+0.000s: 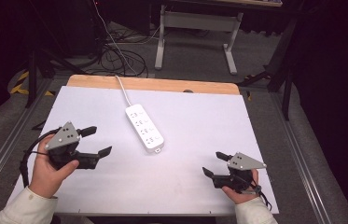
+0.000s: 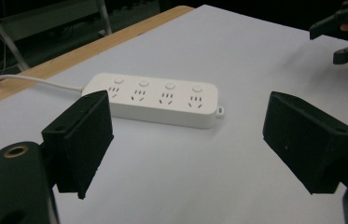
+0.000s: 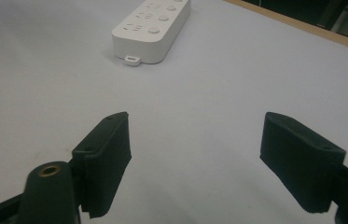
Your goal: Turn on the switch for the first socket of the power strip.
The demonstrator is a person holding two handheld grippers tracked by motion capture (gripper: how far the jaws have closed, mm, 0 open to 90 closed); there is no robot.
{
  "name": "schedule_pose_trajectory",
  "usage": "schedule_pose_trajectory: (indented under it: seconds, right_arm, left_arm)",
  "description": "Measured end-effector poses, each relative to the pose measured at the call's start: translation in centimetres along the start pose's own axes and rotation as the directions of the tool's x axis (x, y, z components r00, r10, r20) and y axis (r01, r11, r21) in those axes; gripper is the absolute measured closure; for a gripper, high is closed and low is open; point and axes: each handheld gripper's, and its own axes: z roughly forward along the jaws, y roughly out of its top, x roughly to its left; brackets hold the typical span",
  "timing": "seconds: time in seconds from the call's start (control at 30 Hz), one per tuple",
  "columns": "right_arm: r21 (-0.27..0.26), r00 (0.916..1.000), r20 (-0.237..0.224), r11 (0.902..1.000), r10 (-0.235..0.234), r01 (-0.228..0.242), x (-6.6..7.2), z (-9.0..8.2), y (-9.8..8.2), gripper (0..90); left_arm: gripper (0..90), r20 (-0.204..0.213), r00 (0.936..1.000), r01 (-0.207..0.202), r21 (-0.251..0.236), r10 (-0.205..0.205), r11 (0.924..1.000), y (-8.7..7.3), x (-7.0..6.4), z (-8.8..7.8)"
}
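Observation:
A white power strip (image 1: pixel 144 128) with several sockets lies flat near the middle of the white table (image 1: pixel 195 121), its cord (image 1: pixel 123 90) running off the far edge. My left gripper (image 1: pixel 99 141) rests at the left, open and empty, jaws aimed at the strip. In the left gripper view the strip (image 2: pixel 155 99) lies just beyond the wide-apart jaws of the left gripper (image 2: pixel 199 140). My right gripper (image 1: pixel 213 163) sits near the front right, open and empty. Its own view of the right gripper (image 3: pixel 209 163) shows the strip's near end (image 3: pixel 152 25) well ahead.
A wooden strip (image 1: pixel 153 84) borders the table's far edge. Beyond it stand a white desk frame (image 1: pixel 195 32) and tangled cables (image 1: pixel 115 56) on the floor. Metal rails (image 1: pixel 302 154) run along both table sides. The right gripper (image 2: pixel 344 32) shows far off in the left gripper view.

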Motion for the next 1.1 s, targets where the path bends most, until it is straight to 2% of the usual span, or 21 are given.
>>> schedule_pose_trajectory:
  seconds: [0.2, 0.27, 0.43, 0.57, 0.73, 0.8, 0.9, 0.97, 1.1]
  right_arm:
    - [0.003, 1.0, -0.001, 1.0, 0.002, -0.002, 0.0, 0.1, 0.0, 24.9]
    - [0.002, 1.0, 0.0, 1.0, 0.003, -0.003, 0.0, 0.1, 0.0, 24.9]
    - [0.004, 1.0, -0.001, 1.0, 0.003, -0.003, 0.0, 0.1, 0.0, 24.9]
    - [0.005, 1.0, -0.001, 1.0, 0.004, -0.004, 0.1, 0.1, -0.1, 24.9]
    - [0.007, 1.0, 0.0, 1.0, 0.002, -0.002, 0.1, 0.1, -0.1, 24.9]
    - [0.007, 1.0, 0.0, 1.0, 0.002, -0.002, 0.1, 0.1, -0.1, 24.9]
    - [0.01, 1.0, -0.003, 0.9999, 0.001, -0.001, 0.1, 0.2, -0.1, 24.9]
    - [0.013, 1.0, -0.006, 0.9999, -0.001, 0.001, 0.2, 0.2, -0.1, 24.9]
    - [0.012, 1.0, -0.007, 0.9999, -0.001, 0.001, 0.2, 0.2, -0.1, 24.9]
  left_arm:
    - [15.0, -0.012, 0.9997, -0.019, 0.0, 0.019, 0.9998, -2.8, -0.3, -0.5]
    - [14.8, -0.007, 0.9999, -0.011, -0.004, 0.011, 0.9999, -3.5, -0.3, -0.7]
    - [14.9, 0.002, 0.9998, 0.02, -0.015, -0.02, 0.9997, -5.7, -0.1, -0.9]
    - [14.8, 0.025, 0.9981, 0.056, -0.027, -0.056, 0.9981, -7.1, 0.2, -0.8]
    - [14.3, 0.023, 0.9962, 0.084, -0.014, -0.084, 0.9963, -8.8, 0.5, -0.8]
    - [14.3, 0.024, 0.9964, 0.081, -0.001, -0.081, 0.9967, -9.4, 0.5, -0.7]
    - [14.2, 0.026, 0.9964, 0.081, -0.012, -0.081, 0.9966, -9.9, 0.4, -0.5]
    - [14.2, 0.02, 0.9977, 0.064, -0.011, -0.064, 0.9979, -10.5, 0.3, -0.3]
    - [14.3, 0.02, 0.9974, 0.069, -0.001, -0.069, 0.9976, -10.9, 0.6, -0.1]
